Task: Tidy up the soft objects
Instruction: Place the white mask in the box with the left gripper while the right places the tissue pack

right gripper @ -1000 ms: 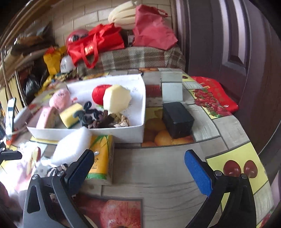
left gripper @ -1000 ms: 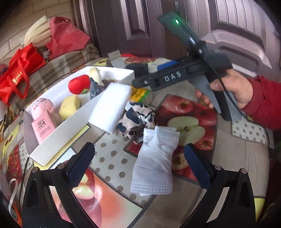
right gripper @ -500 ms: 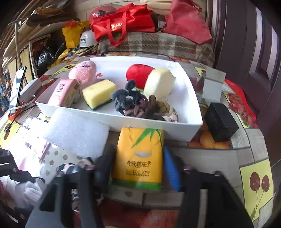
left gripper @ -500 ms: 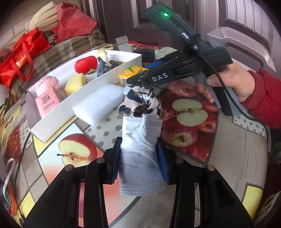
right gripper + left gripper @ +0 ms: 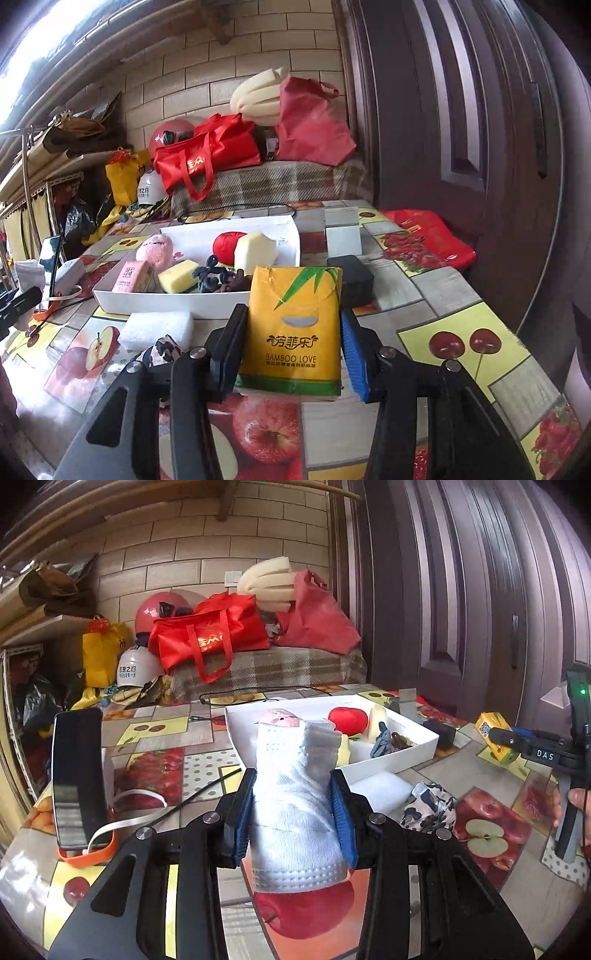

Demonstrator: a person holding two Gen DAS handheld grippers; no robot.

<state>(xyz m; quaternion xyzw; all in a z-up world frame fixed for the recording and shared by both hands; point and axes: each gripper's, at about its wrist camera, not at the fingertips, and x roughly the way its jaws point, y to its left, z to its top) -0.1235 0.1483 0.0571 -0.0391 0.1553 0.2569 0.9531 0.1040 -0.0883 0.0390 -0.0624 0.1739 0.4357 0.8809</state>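
2 grippers (image 5: 293, 812) (image 5: 291, 354), 1 tray (image 5: 166, 297), 2 sponges (image 5: 177, 271) (image 5: 159, 328)

White face mask (image 5: 295, 805) is standing upright, pinched at mid-height, its crimped lower hem hanging clear of the table. Yellow tissue pack (image 5: 293, 332) is standing upright too, clamped on both sides, label facing the camera. White foam block (image 5: 157, 328) is lying flat at 9 o'clock of the pack, spotted cloth (image 5: 164, 349) bunching just beside it.
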